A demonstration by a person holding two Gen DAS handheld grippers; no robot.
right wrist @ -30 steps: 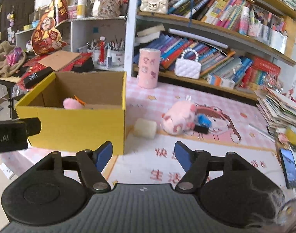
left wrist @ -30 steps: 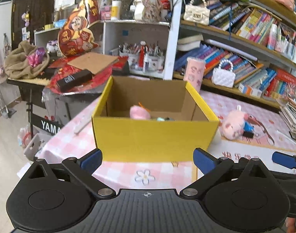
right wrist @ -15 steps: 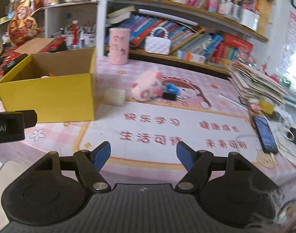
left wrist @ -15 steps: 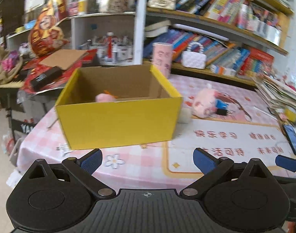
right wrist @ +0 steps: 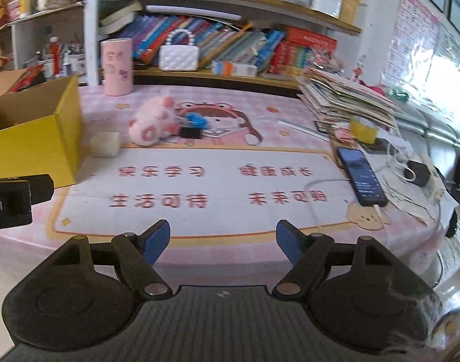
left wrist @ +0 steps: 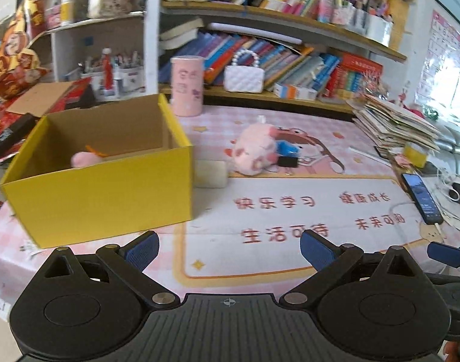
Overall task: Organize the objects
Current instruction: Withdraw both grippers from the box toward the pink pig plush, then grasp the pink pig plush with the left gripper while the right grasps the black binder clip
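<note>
Your view has swung right since a second ago: the yellow box (left wrist: 100, 181), then dead ahead of your left tool (left wrist: 228, 249), now sits off to the left with a pink toy already inside. Both tools are empty; the left stands released, and the jaws of the right tool (right wrist: 223, 238) are opening with nothing between them. The pink plush (right wrist: 151, 123), the white block (right wrist: 105, 144) beside the box and the black clip (right wrist: 190, 132) lie on the bench (right wrist: 215, 181), well ahead. That suggests you're lining up the next pick.
</note>
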